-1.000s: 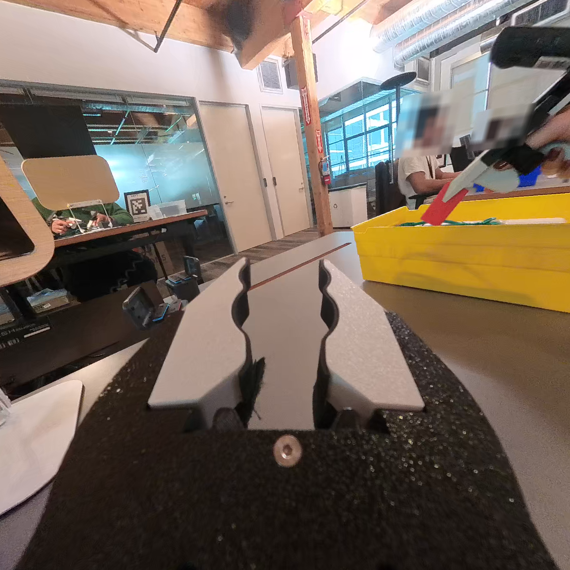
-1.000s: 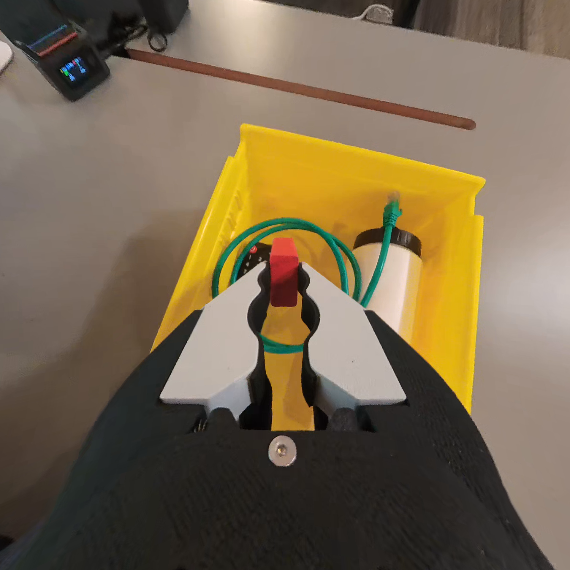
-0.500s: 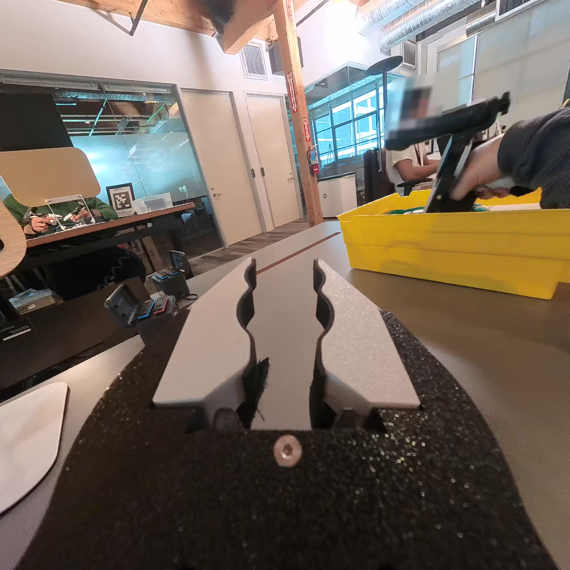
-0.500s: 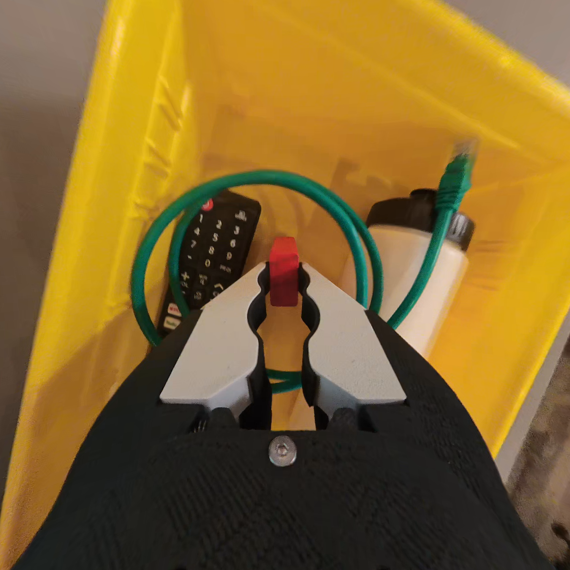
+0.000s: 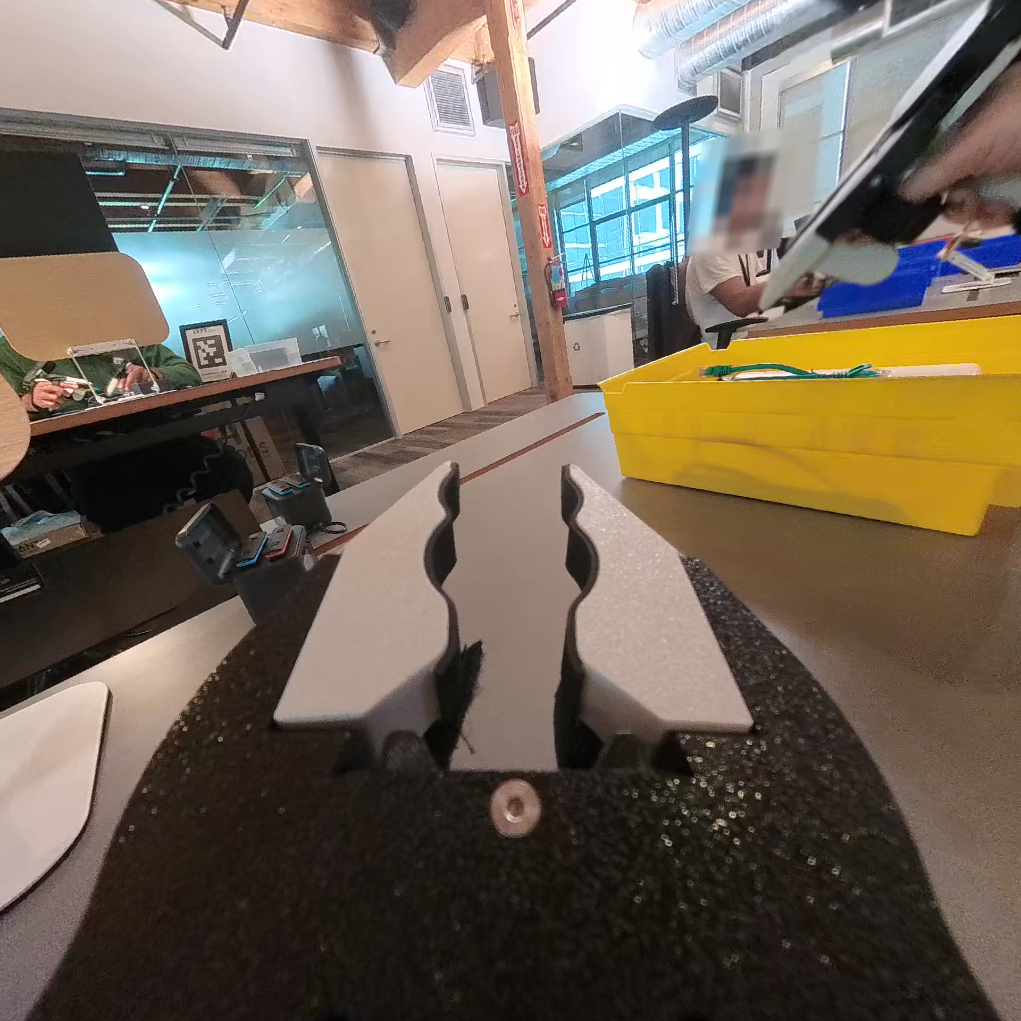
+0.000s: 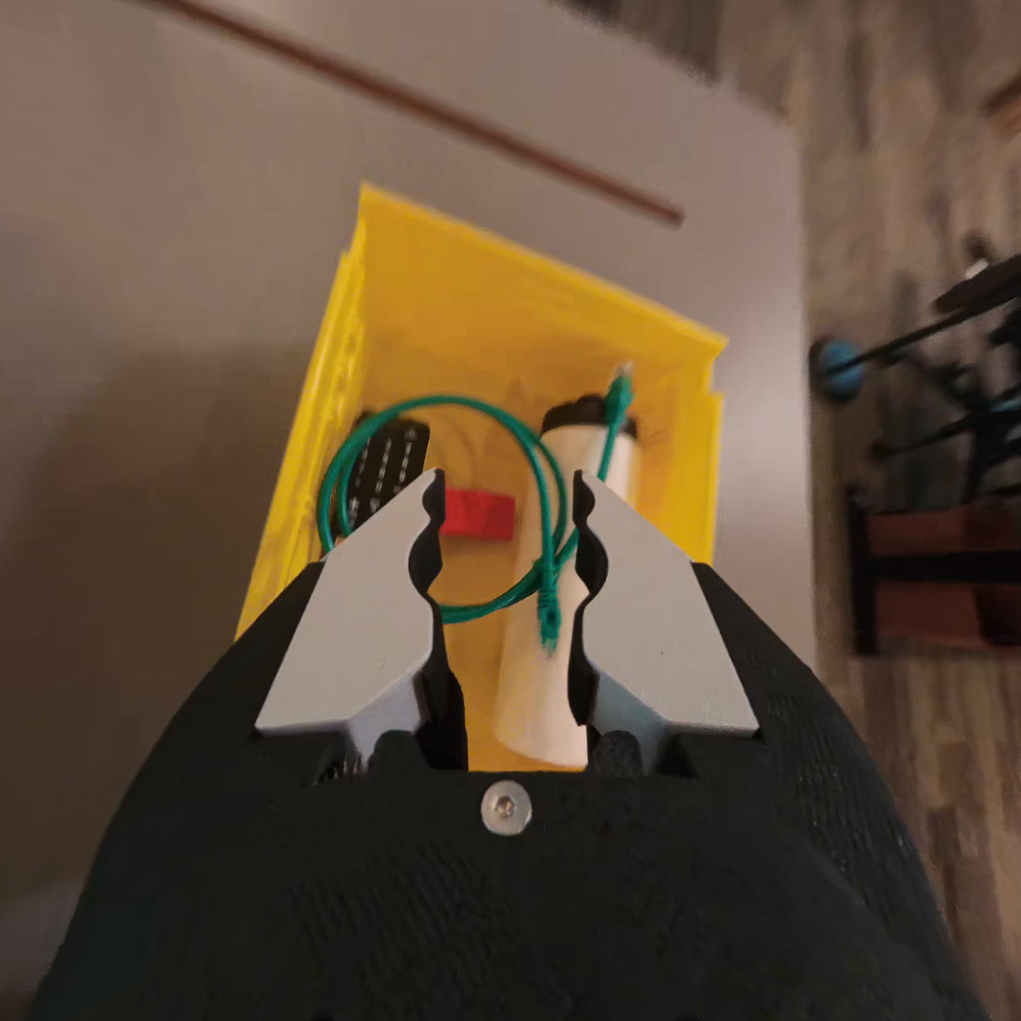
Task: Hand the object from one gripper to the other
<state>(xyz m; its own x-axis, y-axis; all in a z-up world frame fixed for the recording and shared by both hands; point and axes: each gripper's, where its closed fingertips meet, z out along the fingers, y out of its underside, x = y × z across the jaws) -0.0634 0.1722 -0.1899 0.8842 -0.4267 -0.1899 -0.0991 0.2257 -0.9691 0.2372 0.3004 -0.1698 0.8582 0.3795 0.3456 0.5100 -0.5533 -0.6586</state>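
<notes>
A red block [image 6: 478,514] lies on the floor of the yellow bin [image 6: 480,287], inside the loop of a green cable [image 6: 442,442]. My right gripper [image 6: 505,480] is open and empty, raised above the bin and looking down into it. In the left wrist view the right gripper [image 5: 795,282] shows at the upper right above the bin [image 5: 801,436], held by a hand. My left gripper [image 5: 509,475] is open and empty, low over the grey table, to the left of the bin.
The bin also holds a black remote [image 6: 387,469] and a white bottle with a black cap [image 6: 558,608]. Small black devices [image 5: 248,558] stand at the table's left edge. A white pad [image 5: 44,773] lies at the near left. People sit at desks beyond. The tips of one gripper are about 35 cm away from the tips of the other. My left tips are about 35 cm from the red block [image 6: 478,514], my right tips only 15 cm.
My right gripper opened and let go of the red block, which now lies in the bin. The right gripper then rose up and back. My left gripper barely moved.
</notes>
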